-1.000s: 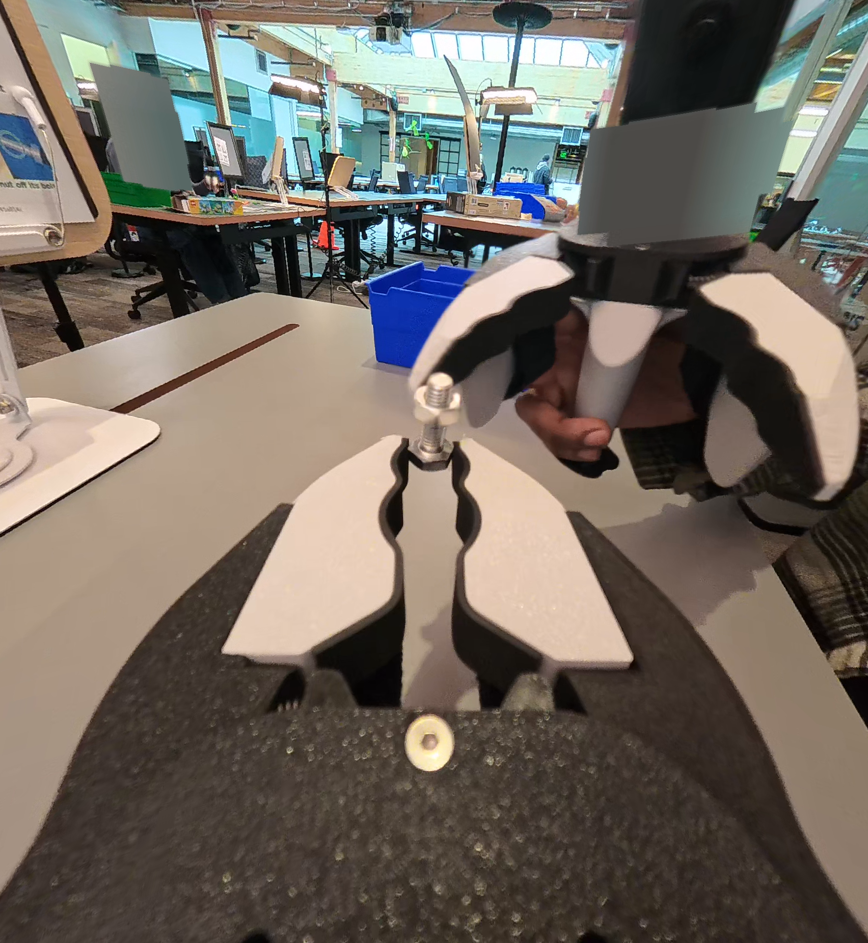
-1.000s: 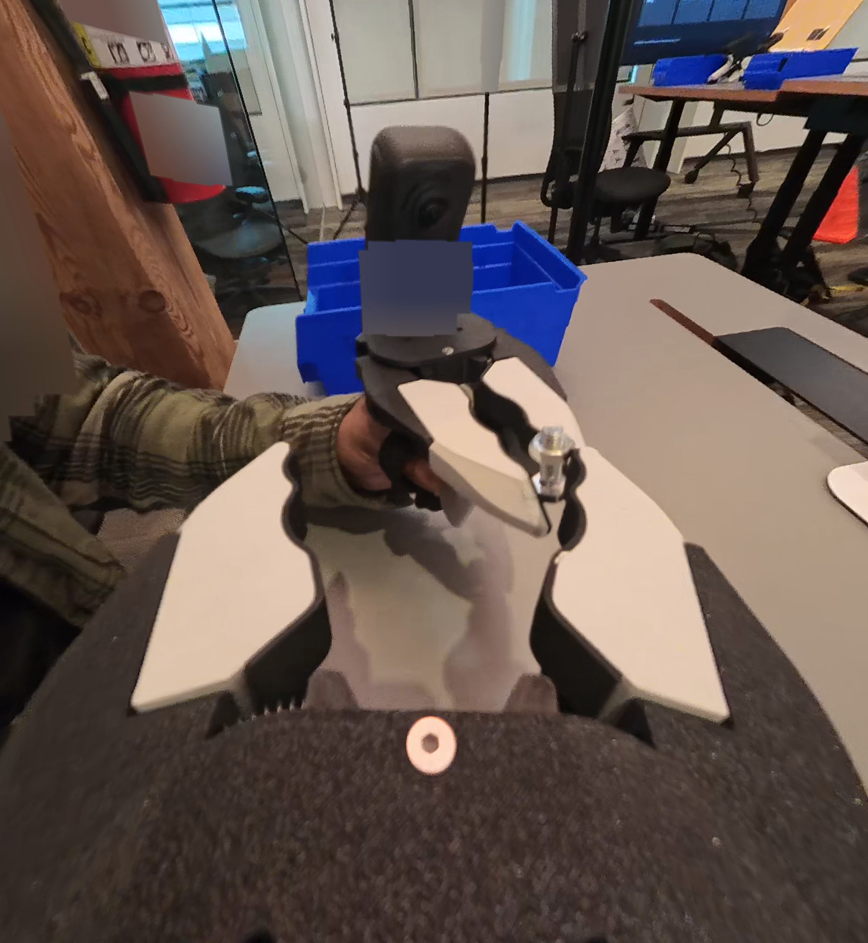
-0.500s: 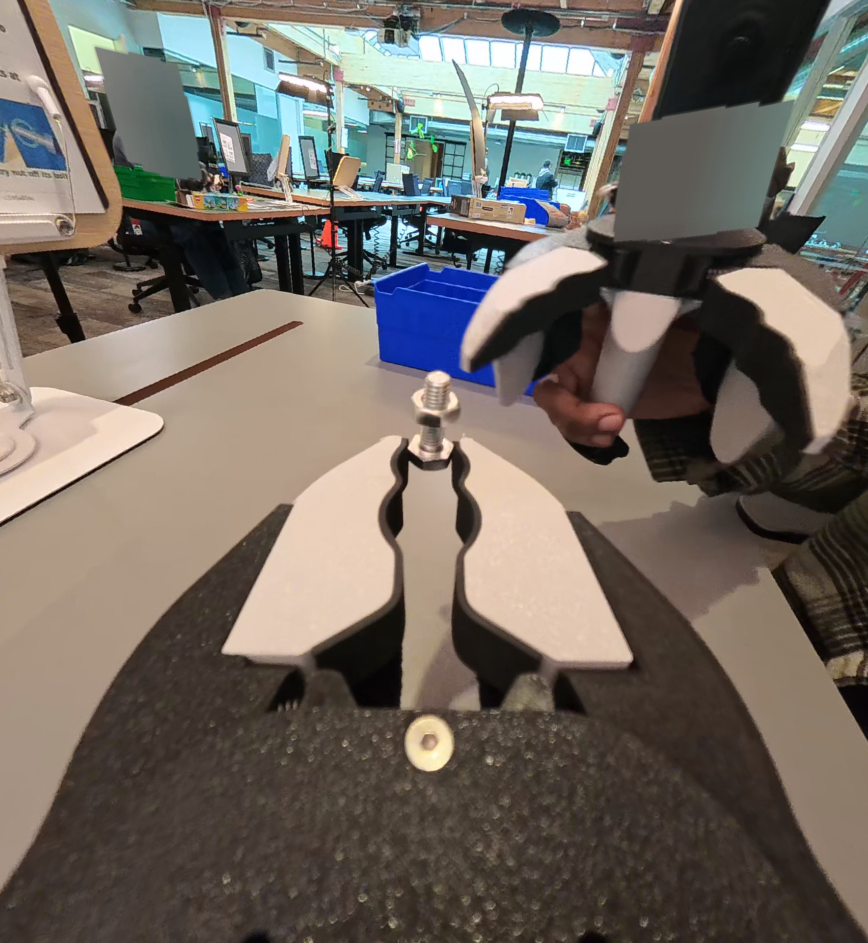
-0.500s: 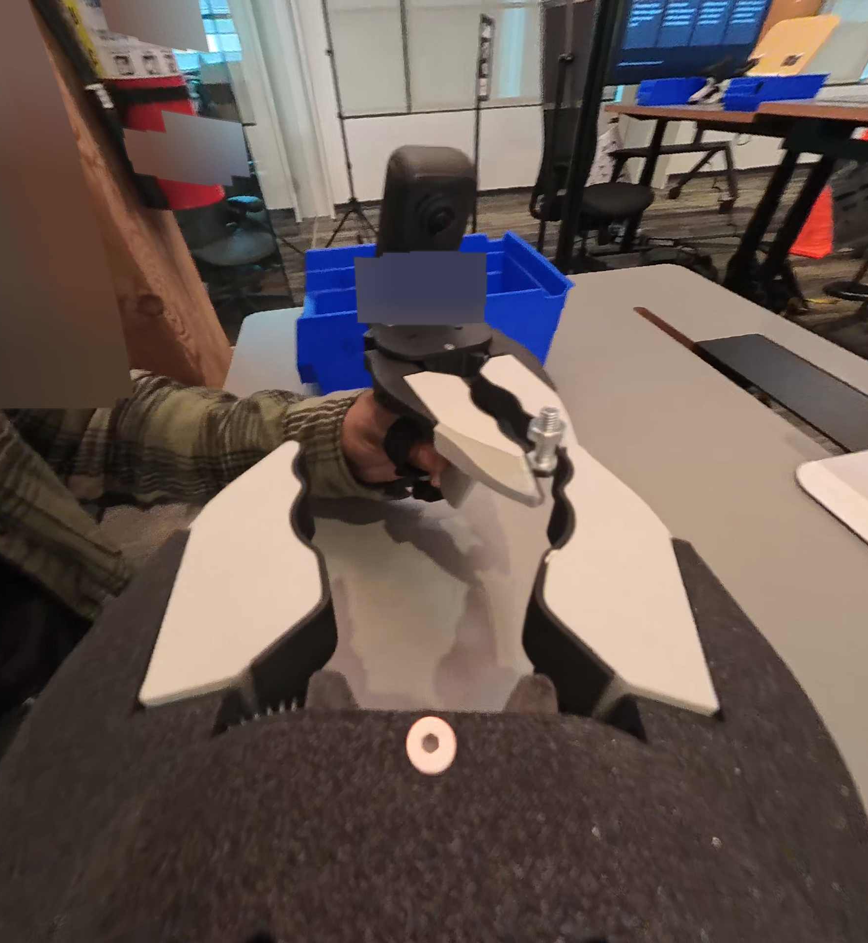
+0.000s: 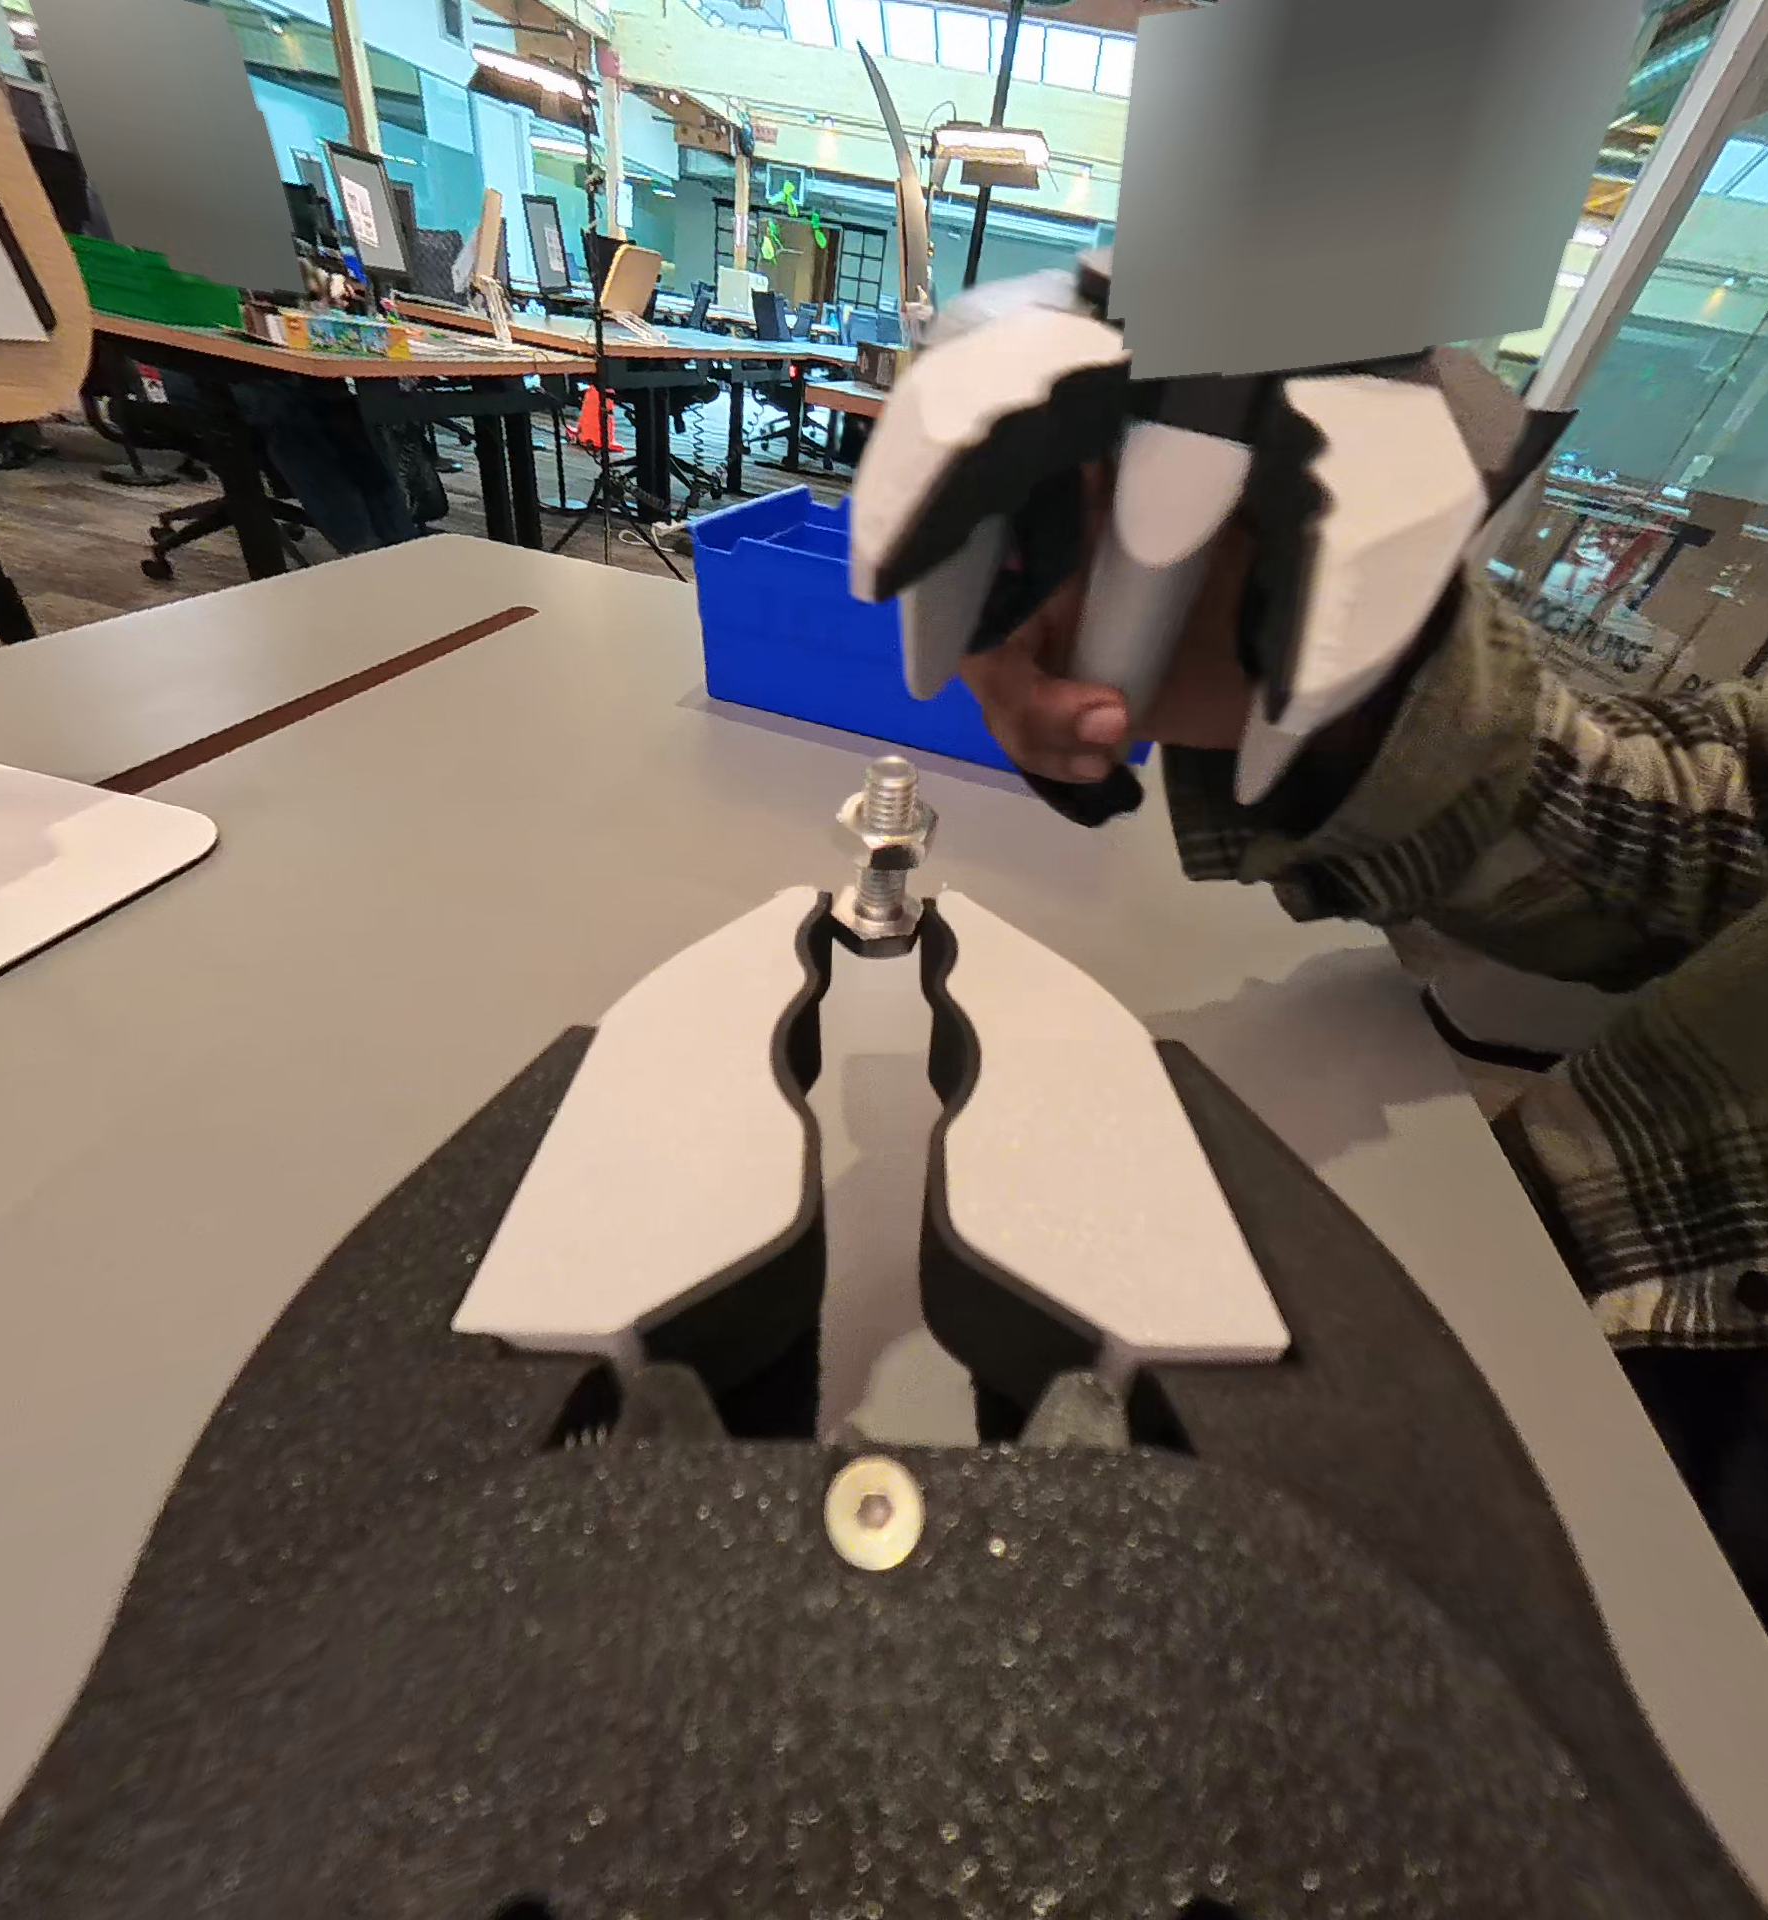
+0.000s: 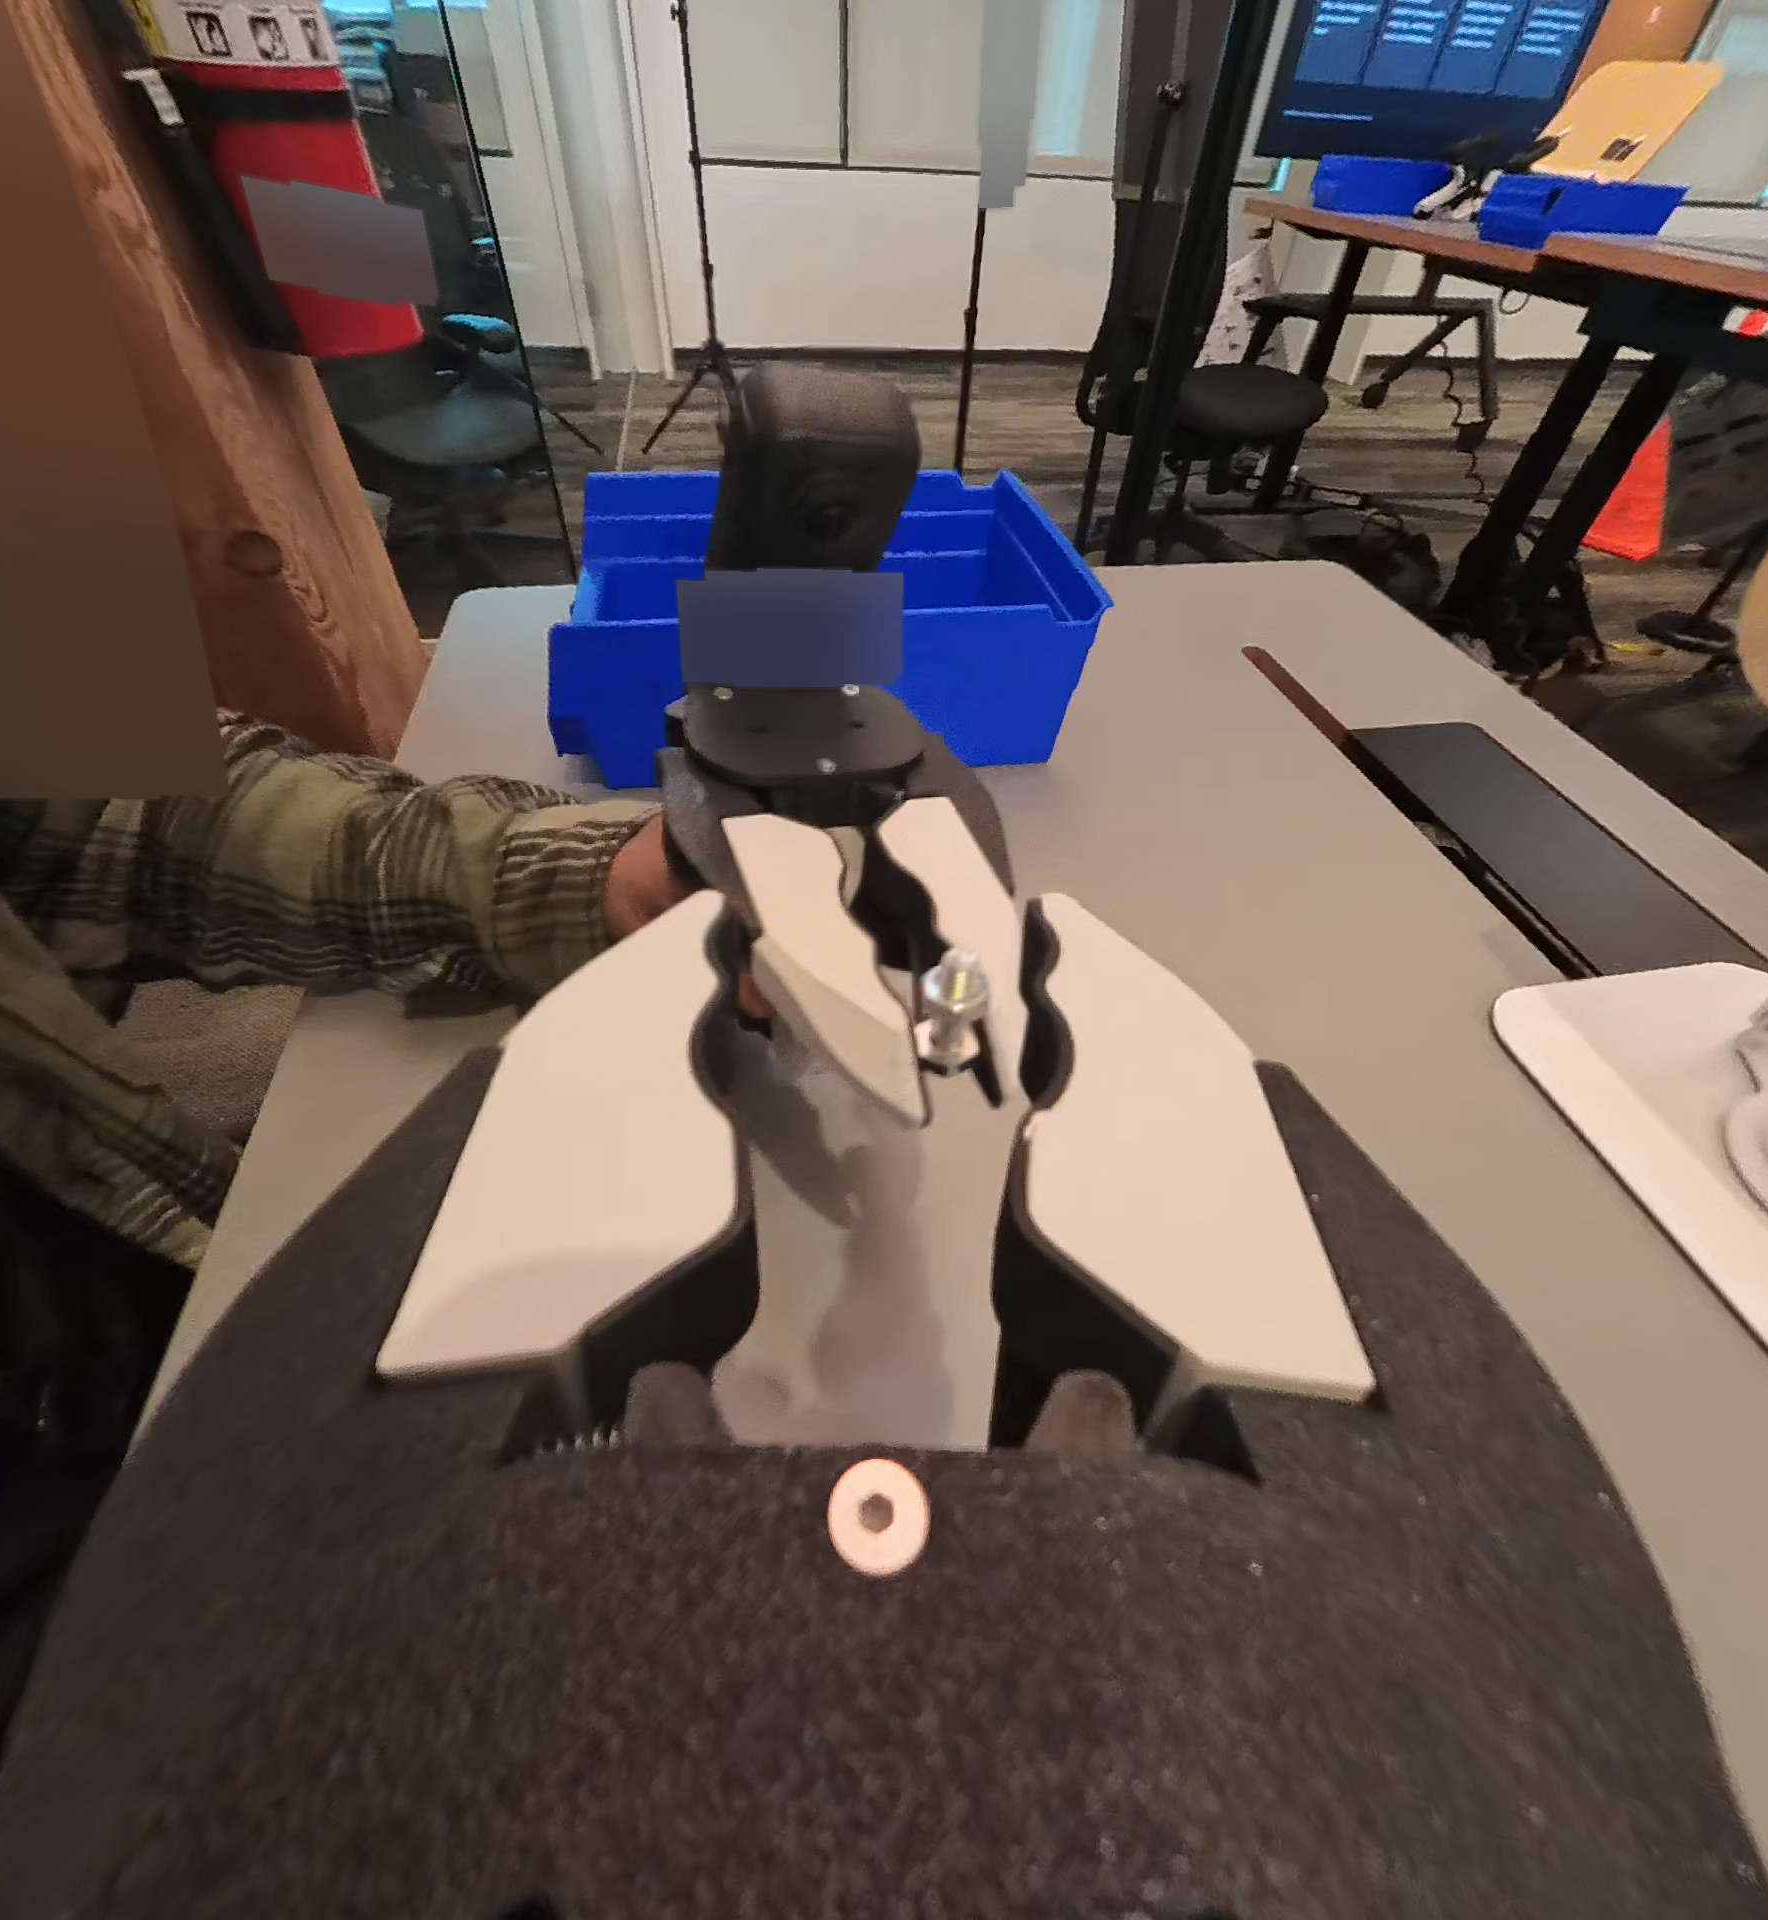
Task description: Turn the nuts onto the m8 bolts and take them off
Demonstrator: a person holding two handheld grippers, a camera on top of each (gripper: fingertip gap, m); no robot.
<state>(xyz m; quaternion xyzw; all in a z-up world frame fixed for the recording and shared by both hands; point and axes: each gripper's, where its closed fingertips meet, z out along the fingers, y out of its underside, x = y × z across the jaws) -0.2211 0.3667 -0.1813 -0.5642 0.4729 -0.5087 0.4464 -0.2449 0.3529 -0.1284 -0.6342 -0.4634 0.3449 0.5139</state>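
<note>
We see a grey surface [image 5: 360, 935] with a blue bin [image 5: 786, 623] at its far side. Our left gripper [image 5: 875, 920] pinches the head of an upright bolt [image 5: 885, 883] in its jaws, a nut [image 5: 887, 826] threaded near the top. Our right gripper [image 6: 880, 997] hovers close by, jaws spread.

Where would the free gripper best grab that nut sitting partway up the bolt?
Probably on two opposite flat sides of the nut, coming in from above or the side. The left gripper holds the bolt upright by its head, so the nut stands clear above those fingers.
</note>
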